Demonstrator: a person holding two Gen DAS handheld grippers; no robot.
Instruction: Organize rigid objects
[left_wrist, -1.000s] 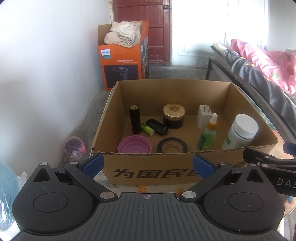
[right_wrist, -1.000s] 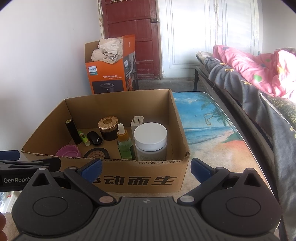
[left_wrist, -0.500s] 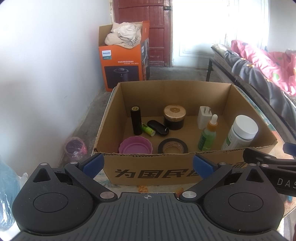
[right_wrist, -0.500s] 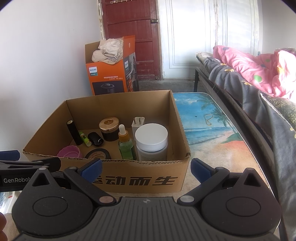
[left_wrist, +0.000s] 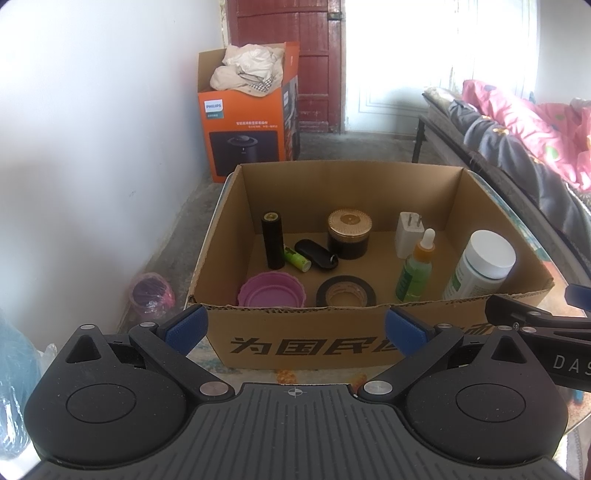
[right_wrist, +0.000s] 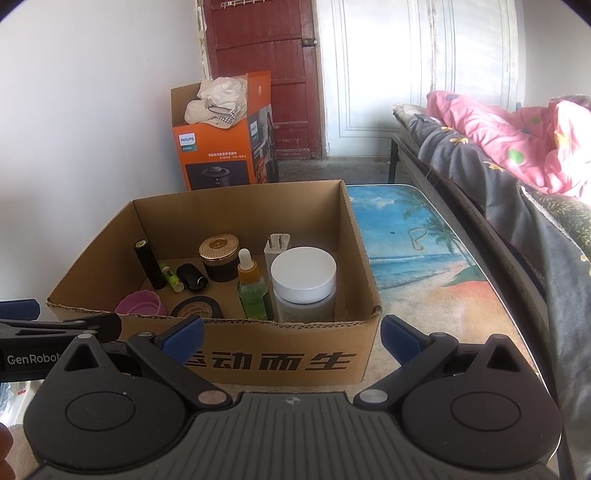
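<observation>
An open cardboard box (left_wrist: 306, 343) (right_wrist: 280, 360) stands on the table just ahead of both grippers. Inside it are a black cylinder (left_wrist: 272, 242), a green tube (left_wrist: 296, 259), a black case (left_wrist: 317, 254), a gold-lidded dark jar (left_wrist: 349, 233), a white plug (left_wrist: 409, 232), a green dropper bottle (left_wrist: 415, 269), a white-capped bottle (left_wrist: 482, 264) (right_wrist: 303, 282), a purple lid (left_wrist: 272, 292) and a black tape roll (left_wrist: 346, 292). My left gripper (left_wrist: 295, 330) is open and empty before the box's near wall. My right gripper (right_wrist: 291, 338) is open and empty too.
The table top (right_wrist: 424, 236) carries a beach print right of the box. An orange Philips box (left_wrist: 247, 122) with cloth in it stands on the floor by the red door (left_wrist: 291, 55). A bed with pink bedding (right_wrist: 517, 147) runs along the right. A purple cup (left_wrist: 151, 295) lies on the floor left.
Both grippers have drawn back and up a little from the box. Nothing in the box has moved, and both grippers stay open.
</observation>
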